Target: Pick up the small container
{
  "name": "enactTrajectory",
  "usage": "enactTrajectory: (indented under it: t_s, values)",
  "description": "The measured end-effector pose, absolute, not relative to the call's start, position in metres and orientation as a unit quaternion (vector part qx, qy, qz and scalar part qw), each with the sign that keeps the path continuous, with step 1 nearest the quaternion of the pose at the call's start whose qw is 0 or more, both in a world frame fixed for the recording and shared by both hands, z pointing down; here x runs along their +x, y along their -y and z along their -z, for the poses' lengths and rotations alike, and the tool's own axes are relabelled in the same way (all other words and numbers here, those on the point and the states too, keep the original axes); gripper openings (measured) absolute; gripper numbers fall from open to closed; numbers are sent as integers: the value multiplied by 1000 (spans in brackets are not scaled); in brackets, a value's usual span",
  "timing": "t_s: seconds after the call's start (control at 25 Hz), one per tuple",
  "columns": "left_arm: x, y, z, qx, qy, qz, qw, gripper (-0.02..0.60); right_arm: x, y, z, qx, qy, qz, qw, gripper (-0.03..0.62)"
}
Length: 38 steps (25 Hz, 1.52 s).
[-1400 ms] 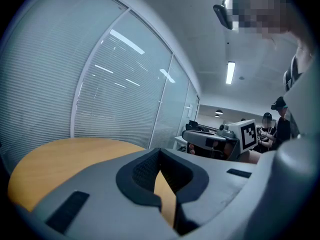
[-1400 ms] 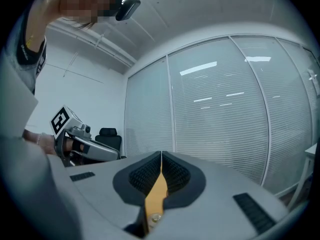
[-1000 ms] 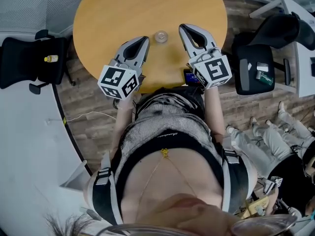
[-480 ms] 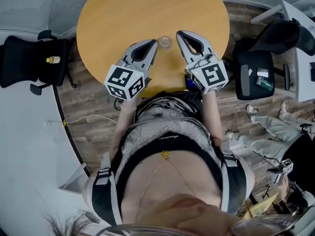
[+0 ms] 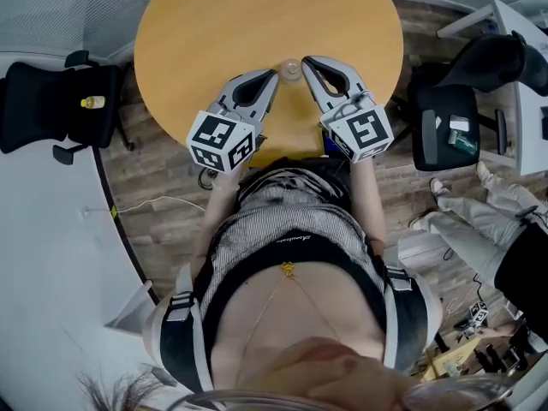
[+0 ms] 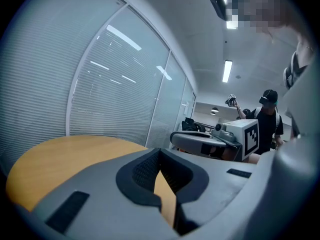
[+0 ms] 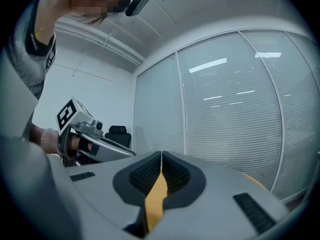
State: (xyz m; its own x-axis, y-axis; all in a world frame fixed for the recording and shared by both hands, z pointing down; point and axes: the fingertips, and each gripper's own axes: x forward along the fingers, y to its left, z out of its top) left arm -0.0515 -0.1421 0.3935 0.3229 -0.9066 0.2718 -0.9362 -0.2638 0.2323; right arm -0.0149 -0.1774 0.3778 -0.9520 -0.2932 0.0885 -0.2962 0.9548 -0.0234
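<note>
A small clear container point(image 5: 291, 68) stands on the round wooden table point(image 5: 214, 24), near its front edge. My left gripper point(image 5: 271, 76) points at it from the lower left, its tip just short of it. My right gripper point(image 5: 306, 62) lies close on the container's right side, and I cannot tell if it touches. In the left gripper view the jaws of the left gripper point(image 6: 160, 152) meet, with only tabletop seen behind them. The right gripper point(image 7: 161, 157) likewise shows its jaws together and holds nothing. Neither gripper view shows the container.
A black office chair point(image 5: 47, 101) with a small yellow bottle point(image 5: 92, 103) on it stands left of the table. Another black chair point(image 5: 445, 122) with small items stands at the right, beside a white desk point(image 5: 522, 24). A person's legs point(image 5: 467, 229) lie on the floor.
Both grippers have moved forward over the table, and their tips now flank the container. The person on the floor at the right has shifted towards the lower right.
</note>
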Motion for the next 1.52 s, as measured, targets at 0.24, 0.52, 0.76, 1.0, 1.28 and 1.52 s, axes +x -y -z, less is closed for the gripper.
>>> enactTrajectory:
  t_s: [0.24,0.52,0.76,1.0,1.28,1.52]
  values:
    - [-57,141,-402,794,577,-48,185,18,-23,175,-395,148,987,-11,55,23]
    - [-60,142,-406,795,574,-48,190,18,-21,180,-433,145,986,-20,82,23]
    - [-67,142,-412,791,576,-55,198,18,-14,189,-465,148,983,-28,101,23]
    - [-74,140,-415,791,576,-58,201,18,-12,192,-496,142,980,-39,132,23]
    - [-81,133,-418,790,572,-61,210,18,-15,192,-530,139,974,-52,170,23]
    - [-86,129,-423,788,572,-66,217,18,-17,190,-552,133,970,-61,196,23]
